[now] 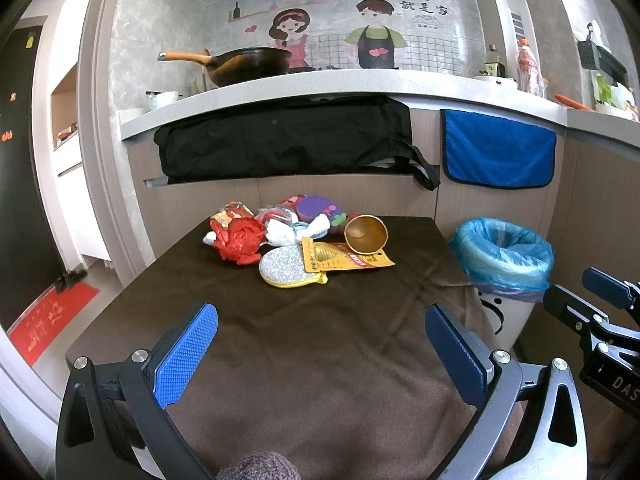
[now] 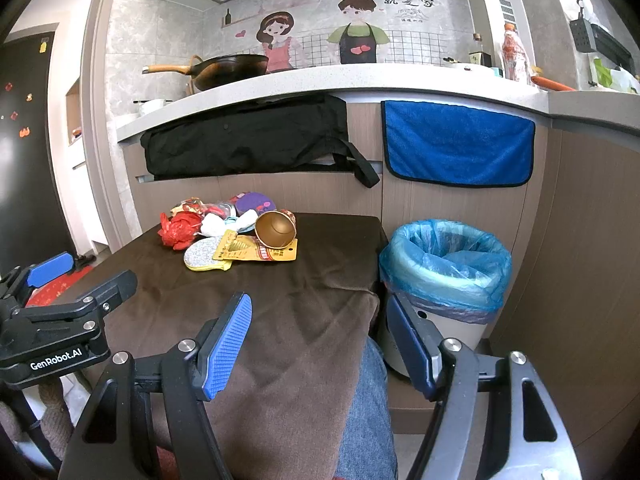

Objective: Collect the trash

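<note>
A pile of trash lies at the far end of the brown-covered table [image 1: 320,340]: a gold paper cup [image 1: 366,234] on its side, a yellow packet [image 1: 344,258], a grey sponge pad [image 1: 286,266], a crumpled red bag [image 1: 240,240], white tissues [image 1: 280,234] and a purple lid [image 1: 316,206]. The pile also shows in the right wrist view, with the cup [image 2: 276,229] nearest. A bin with a blue liner [image 2: 444,258] stands right of the table. My left gripper [image 1: 322,356] is open and empty over the near table. My right gripper [image 2: 320,344] is open and empty at the table's near right edge.
A kitchen counter [image 1: 340,84] runs behind the table, with a wok [image 1: 248,64] on it. A black bag [image 1: 280,140] and a blue towel [image 1: 496,152] hang from its edge. A red mat [image 1: 52,320] lies on the floor at the left.
</note>
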A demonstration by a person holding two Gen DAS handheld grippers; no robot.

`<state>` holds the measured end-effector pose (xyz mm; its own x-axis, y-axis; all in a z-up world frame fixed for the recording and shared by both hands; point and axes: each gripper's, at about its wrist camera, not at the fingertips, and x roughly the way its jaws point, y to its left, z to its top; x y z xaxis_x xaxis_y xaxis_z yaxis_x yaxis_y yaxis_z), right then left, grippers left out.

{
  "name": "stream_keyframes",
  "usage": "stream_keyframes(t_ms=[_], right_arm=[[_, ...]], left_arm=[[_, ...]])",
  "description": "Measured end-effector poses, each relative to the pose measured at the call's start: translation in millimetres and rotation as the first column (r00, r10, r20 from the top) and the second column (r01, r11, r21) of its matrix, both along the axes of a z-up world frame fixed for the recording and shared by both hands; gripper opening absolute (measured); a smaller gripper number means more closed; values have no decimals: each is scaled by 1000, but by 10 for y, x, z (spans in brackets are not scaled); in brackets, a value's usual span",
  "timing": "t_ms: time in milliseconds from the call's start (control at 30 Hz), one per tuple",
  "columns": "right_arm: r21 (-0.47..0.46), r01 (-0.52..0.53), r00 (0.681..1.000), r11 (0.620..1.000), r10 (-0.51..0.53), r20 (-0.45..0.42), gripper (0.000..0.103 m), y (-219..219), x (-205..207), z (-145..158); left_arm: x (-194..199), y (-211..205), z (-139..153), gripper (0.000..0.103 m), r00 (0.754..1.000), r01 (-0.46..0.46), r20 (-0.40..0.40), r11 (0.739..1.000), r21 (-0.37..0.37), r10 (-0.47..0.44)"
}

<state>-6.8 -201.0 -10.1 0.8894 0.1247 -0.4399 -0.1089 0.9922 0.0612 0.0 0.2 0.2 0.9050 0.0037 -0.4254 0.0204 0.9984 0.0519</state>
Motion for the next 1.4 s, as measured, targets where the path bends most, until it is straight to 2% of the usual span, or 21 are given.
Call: stream_keyframes(t_ms=[1400], right_arm=[[-1,2,1000,1000,-2,3,68,4,-19,10]], left_arm=[[6,9,-1,102,1000,0,-4,1000,-10,0]])
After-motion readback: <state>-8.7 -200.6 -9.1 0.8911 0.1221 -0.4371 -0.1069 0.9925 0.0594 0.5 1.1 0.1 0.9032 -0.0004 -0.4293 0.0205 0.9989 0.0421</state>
